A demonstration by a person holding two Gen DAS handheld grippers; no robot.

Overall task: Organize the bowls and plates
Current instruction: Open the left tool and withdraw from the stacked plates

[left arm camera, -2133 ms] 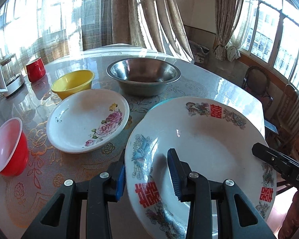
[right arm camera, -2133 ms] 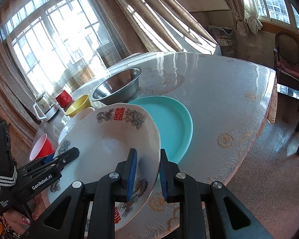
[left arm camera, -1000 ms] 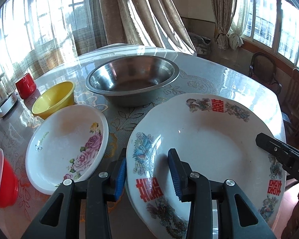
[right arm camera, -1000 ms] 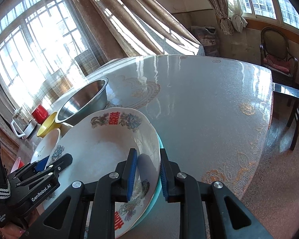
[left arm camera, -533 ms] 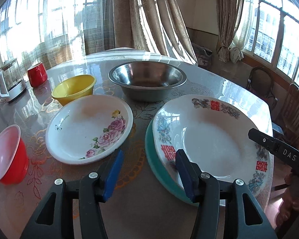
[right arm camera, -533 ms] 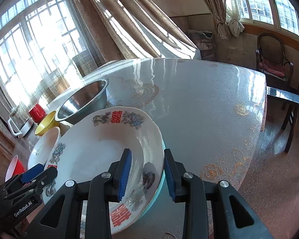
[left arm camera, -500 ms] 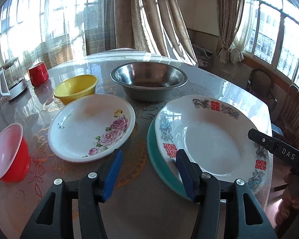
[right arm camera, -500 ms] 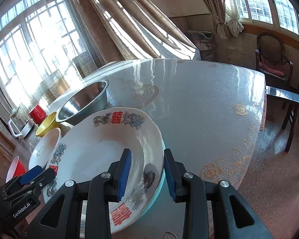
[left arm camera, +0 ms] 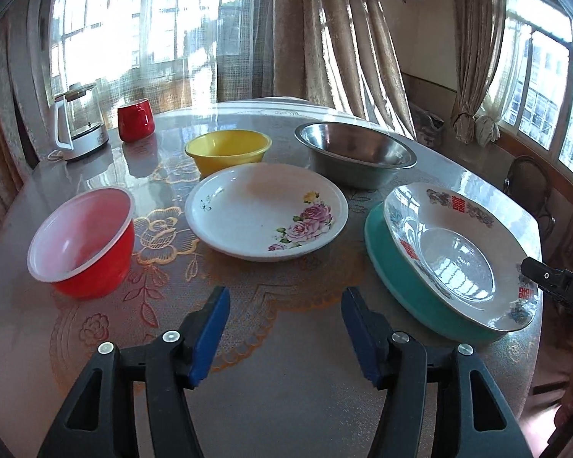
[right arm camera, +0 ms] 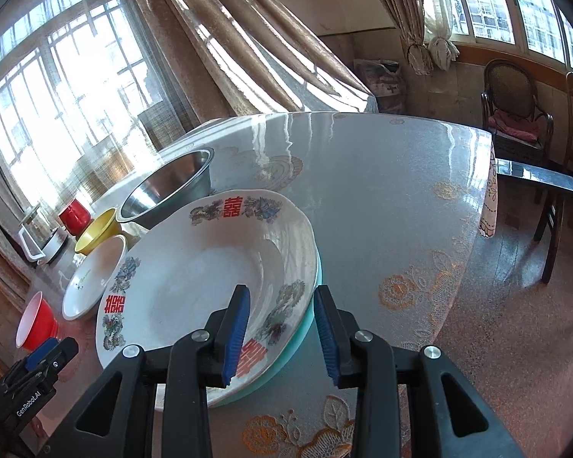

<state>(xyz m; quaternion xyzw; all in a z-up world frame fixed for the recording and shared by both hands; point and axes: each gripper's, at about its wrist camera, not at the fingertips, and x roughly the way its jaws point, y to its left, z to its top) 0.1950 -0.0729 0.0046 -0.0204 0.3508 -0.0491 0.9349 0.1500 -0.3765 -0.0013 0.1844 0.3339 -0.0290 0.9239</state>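
The teal plate (left arm camera: 391,274) lies mostly hidden under the white plate with red characters (left arm camera: 454,252); only a crescent of its rim shows in the left wrist view, a thinner sliver (right arm camera: 305,324) in the right wrist view. The right gripper (left arm camera: 554,286) is cut off by the right edge there, its jaws out of sight. In the right wrist view the left gripper (right arm camera: 44,355) is cropped at the lower left corner. The kettle (right arm camera: 38,240) is too small to read.

deep plate (left arm camera: 454,263) on flat plate (left arm camera: 401,278)
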